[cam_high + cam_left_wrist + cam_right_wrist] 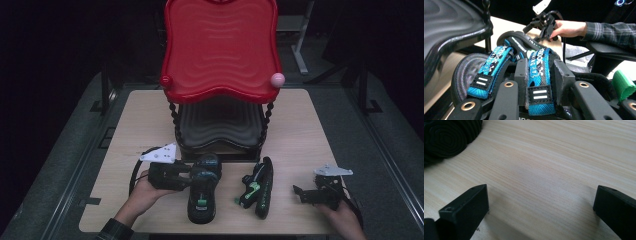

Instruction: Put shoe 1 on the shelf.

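Sandal [202, 192], black with blue straps, lying lower centre of the high view on the wooden bench [300, 125], toe toward the bottom edge. Held at its upper left side by the left gripper [186, 175], fingers [521, 75] closed on one blue webbing strap [538, 75]: in the left gripper view that strap runs up between the two grey pads, pinched from both sides. Second blue strap [491, 68] just left of the fingers there, free. Left hand [142, 192] behind the gripper, plaid sleeve [116, 231] at the bottom edge.

Second sandal [259, 187] on its edge right of centre, well apart from both grippers, green tab showing.

Right gripper [301, 193] lower right of the high view, held in the right hand [345, 215], low over bare bench. Fingers [465, 207] spread wide in the right gripper view, wood grain between them, nothing gripped; ribbed black sole [446, 137] at upper left of that frame.

Red two-tier tray stand [220, 45] at upper centre, dark lower tier [220, 122] beneath, just behind the sandals.
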Tool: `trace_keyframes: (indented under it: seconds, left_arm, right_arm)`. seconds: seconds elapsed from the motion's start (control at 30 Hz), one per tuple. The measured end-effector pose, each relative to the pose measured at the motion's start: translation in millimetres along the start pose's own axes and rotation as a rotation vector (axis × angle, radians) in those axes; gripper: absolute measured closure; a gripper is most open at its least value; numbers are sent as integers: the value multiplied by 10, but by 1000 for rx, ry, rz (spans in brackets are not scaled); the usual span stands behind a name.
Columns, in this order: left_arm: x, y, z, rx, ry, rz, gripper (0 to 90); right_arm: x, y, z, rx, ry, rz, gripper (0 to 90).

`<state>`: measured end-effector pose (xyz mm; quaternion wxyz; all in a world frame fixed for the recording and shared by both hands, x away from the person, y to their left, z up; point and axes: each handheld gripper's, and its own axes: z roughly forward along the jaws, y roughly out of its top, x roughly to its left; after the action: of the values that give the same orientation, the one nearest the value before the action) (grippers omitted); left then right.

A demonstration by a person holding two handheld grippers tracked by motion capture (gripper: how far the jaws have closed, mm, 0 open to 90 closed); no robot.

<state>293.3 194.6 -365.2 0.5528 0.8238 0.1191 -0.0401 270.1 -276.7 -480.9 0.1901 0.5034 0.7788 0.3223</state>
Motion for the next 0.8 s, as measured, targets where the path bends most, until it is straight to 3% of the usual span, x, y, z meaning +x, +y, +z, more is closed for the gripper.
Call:
trace_keyframes:
  seconds: [0.43, 0.8]
  left_arm:
    - [-46, 330, -66, -32, -8, 29, 685]
    - [-113, 740, -120, -36, -11, 82, 686]
  right_arm:
    - [0, 0, 0, 0, 0, 0, 0]
    - [0, 0, -1, 0, 1, 0, 0]
